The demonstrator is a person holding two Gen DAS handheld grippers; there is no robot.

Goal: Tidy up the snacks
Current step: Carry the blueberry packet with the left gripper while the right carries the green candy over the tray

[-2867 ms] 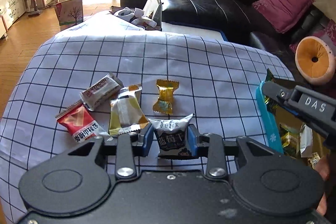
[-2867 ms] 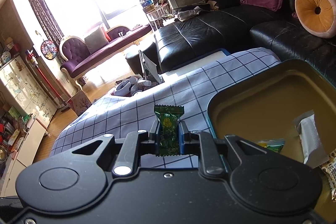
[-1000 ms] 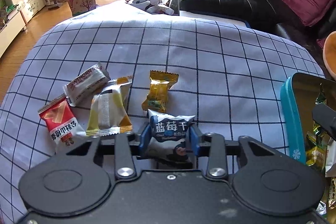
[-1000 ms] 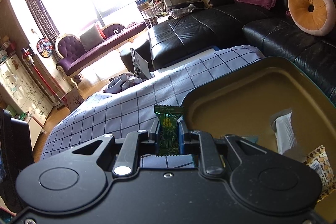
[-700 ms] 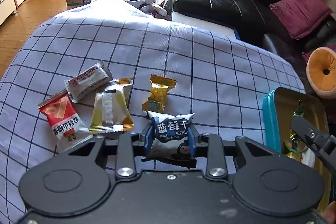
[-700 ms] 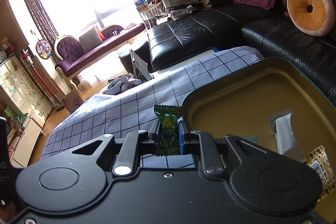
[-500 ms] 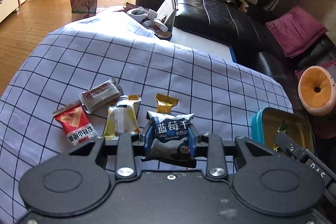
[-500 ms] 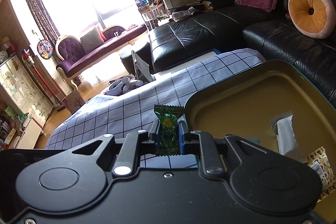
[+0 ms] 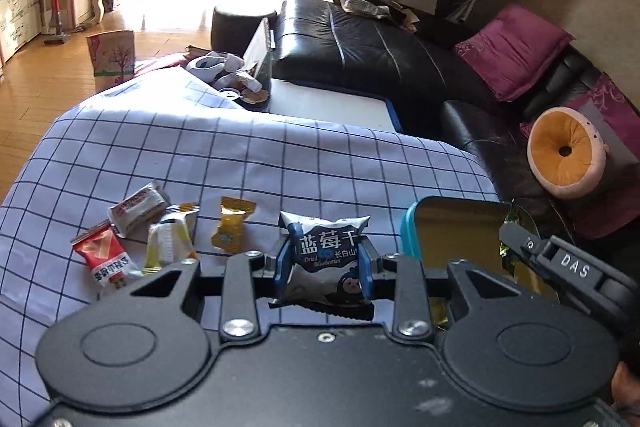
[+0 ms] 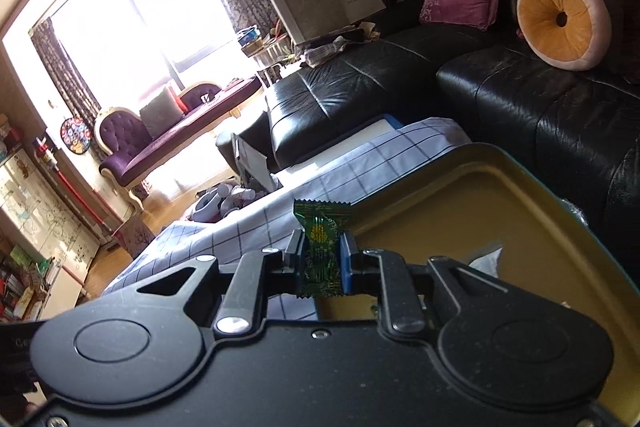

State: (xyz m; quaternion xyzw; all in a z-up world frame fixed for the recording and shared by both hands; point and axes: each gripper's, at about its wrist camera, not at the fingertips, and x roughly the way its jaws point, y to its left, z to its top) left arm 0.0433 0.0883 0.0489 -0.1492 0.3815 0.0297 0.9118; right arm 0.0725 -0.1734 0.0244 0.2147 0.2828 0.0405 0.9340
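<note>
Loose snacks: four wrappers, from the red packet (image 9: pixel 105 259) to the yellow candy (image 9: pixel 231 229), lie on the checked table (image 9: pixel 280 163) at your left.
Left tongs (image 9: pixel 324 263): clenched on the blueberry packet (image 9: pixel 325 255), which you have lifted off the table and swung toward the tin (image 9: pixel 410 233).
Right tongs (image 10: pixel 323 258): still clenched on the green candy (image 10: pixel 322 247), over the tin's near-left edge.
Meaning: both look ready to drop in.

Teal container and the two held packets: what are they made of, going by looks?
Teal container: likely tin-plate metal; glossy gold interior mirrors light, thin rolled rim, teal painted outside.
Blueberry packet in left gripper: plastic film, fairly matte, puffy with crimped serrated ends.
Green candy wrapper in right gripper: shiny printed film, possibly foil-backed; zigzag-cut edge.
Checked cloth underneath: woven fabric, soft folds.
</note>
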